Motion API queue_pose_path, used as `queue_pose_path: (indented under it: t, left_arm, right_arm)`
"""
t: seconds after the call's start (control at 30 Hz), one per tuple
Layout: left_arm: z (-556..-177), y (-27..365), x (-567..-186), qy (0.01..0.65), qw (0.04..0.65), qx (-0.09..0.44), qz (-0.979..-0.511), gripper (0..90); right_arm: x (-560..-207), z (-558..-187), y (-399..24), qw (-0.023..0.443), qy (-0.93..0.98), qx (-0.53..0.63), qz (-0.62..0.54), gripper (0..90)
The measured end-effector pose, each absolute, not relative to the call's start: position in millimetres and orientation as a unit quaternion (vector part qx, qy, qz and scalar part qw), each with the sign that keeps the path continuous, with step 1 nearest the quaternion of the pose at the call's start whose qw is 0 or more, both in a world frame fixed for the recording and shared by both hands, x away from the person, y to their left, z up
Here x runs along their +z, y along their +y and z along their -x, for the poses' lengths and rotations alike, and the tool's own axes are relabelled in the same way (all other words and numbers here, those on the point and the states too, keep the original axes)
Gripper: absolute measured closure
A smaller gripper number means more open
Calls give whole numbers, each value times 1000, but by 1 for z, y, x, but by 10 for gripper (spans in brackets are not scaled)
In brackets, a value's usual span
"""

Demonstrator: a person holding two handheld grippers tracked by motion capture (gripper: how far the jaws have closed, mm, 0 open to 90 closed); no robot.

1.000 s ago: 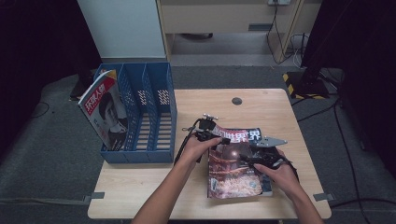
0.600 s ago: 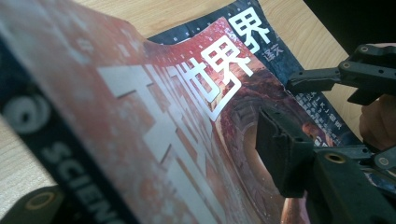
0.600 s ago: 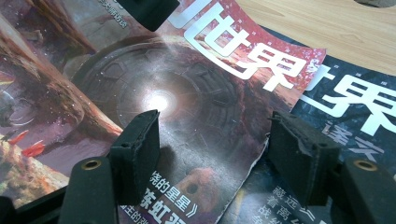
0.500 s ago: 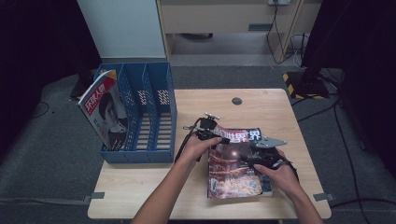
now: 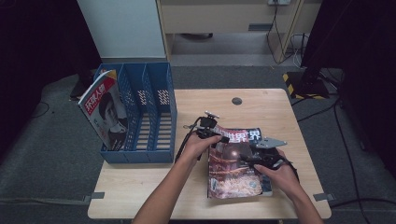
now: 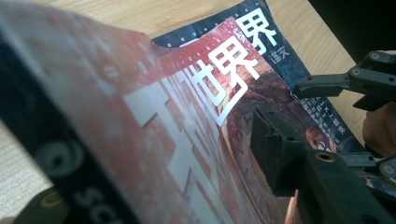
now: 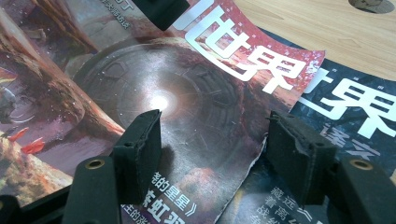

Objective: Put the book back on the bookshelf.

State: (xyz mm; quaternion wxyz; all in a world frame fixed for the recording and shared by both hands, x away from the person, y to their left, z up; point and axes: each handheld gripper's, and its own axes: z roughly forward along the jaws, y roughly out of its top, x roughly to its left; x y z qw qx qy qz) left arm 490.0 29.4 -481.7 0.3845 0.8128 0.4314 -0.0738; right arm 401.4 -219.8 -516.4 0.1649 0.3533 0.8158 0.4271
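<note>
High view: a wooden table (image 5: pixel 154 186) with a person's two forearms coming in from the bottom edge, each hand holding a gripper over a stack of magazines at the table's right half.
Top magazine (image 5: pixel 231 163): red and dark cover with a round tunnel-like picture; its upper left corner is lifted and curled off the one beneath.
Writing on top magazine: large white Chinese characters, "世界" readable in the right gripper view; smaller Chinese lines near the lower edge, too cut off to read in full.
Lower magazine (image 7: pixel 355 121): dark cover, lying flat under the top one, showing "界" in white and small Chinese columns at its right.
Left gripper (image 5: pixel 215 135): at the lifted corner; jaws have just been closing, with the cover's raised edge between them; whether the pads press it I cannot tell.
Right gripper (image 7: pixel 212 154): jaws partly apart, closing a little; one pad rests over the top cover, the other over the lower magazine, straddling the top cover's right edge.
Blue file rack (image 5: pixel 156 112): at the table's left, three slots.
Magazine in rack (image 5: pixel 105 109): leaning in the leftmost slot, red band with white Chinese title, a portrait below.
</note>
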Motion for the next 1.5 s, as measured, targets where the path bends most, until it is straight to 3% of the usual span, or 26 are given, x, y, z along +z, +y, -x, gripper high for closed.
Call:
queue_pose_path:
  t: [0.4, 0.47, 1.0, 1.5]
  left_arm:
    - [-485, 33, -474, 431, 401, -76, -805, 742]
    - [-484, 34, -472, 426, 408, -76, -804, 761]
    - [-469, 31, -450, 396, 438, -54, -805, 795]
    - [-464, 23, -425, 372, 451, -55, -809, 821]
  right_arm:
    - [-519, -400, -221, 158, 805, 436, -371, 346]
    - [-518, -399, -220, 162, 803, 433, -376, 307]
    - [-516, -393, -225, 136, 794, 432, -405, 156]
    - [-509, -387, -248, 146, 766, 458, -427, 193]
